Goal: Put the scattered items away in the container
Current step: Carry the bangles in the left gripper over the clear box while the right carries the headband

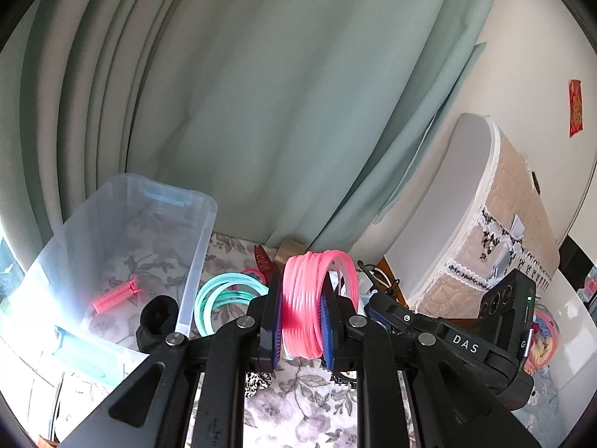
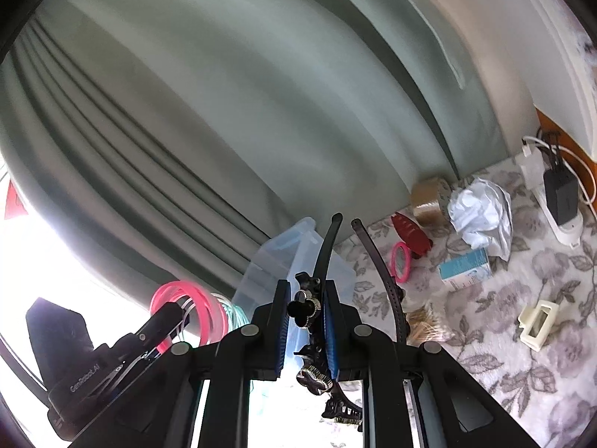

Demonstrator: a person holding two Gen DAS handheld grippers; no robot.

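Pads nearly together on the left gripper [image 1: 301,321], and between them sits a bundle of glossy pink plastic hoop bangles [image 1: 309,298], pinched through the ring and lifted off the floral grey-and-white tablecloth [image 1: 302,399]. Blue ribbed pads [image 1: 277,321] press the bundle from both sides. Off to the left stands the clear plastic storage bin with pale blue latches [image 1: 194,246], and inside it lie a pink coiled hair clip [image 1: 115,295] and a black cylindrical piece [image 1: 156,317]. Just beside the bin's wall, on the cloth, rests a loose stack of mint-green plastic hoops [image 1: 220,298]. The other handheld tool, the right gripper [image 1: 377,304], is seen from its side on the right.

Over to the right wrist view: that gripper [image 2: 306,326] is clamped narrow too, its jaws squeezing a black headband studded with clover-shaped beads [image 2: 306,304], whose two thin ends arc upward past the fingertips. The clear bin [image 2: 298,254] shows behind it. The left tool with its pink hoops [image 2: 190,310] is low on the left. On the cloth to the right lie a dark red claw clip [image 2: 410,235], a small pink ring [image 2: 401,261], a cream rectangular hair clip [image 2: 537,323], a small blue-and-white carton [image 2: 464,268] and crumpled white tissue [image 2: 481,212].
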